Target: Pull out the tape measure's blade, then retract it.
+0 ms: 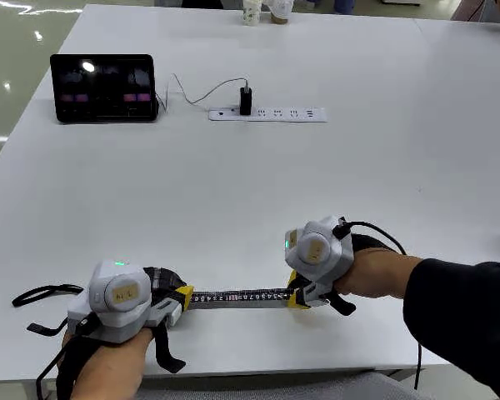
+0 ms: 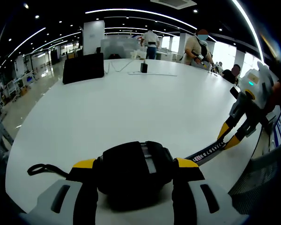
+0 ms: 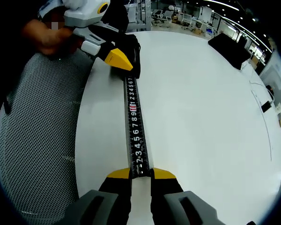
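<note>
The black tape measure case (image 2: 135, 171) sits clamped between the yellow-tipped jaws of my left gripper (image 1: 182, 298) near the table's front edge. Its blade (image 1: 237, 296) runs out flat over the table to the right, numbers up. My right gripper (image 1: 297, 298) is shut on the blade's free end (image 3: 140, 169). In the right gripper view the blade (image 3: 134, 124) stretches away from the jaws to the case (image 3: 126, 49), held by the left gripper (image 3: 113, 55). In the left gripper view the right gripper (image 2: 228, 137) pinches the blade (image 2: 207, 153) at the right.
A black tablet (image 1: 104, 87) stands at the back left, with a white power strip (image 1: 267, 114) and a plugged charger (image 1: 246, 100) behind the middle. The white table (image 1: 317, 183) spreads wide. A mesh chair seat (image 3: 42, 131) lies below the front edge. People stand far off.
</note>
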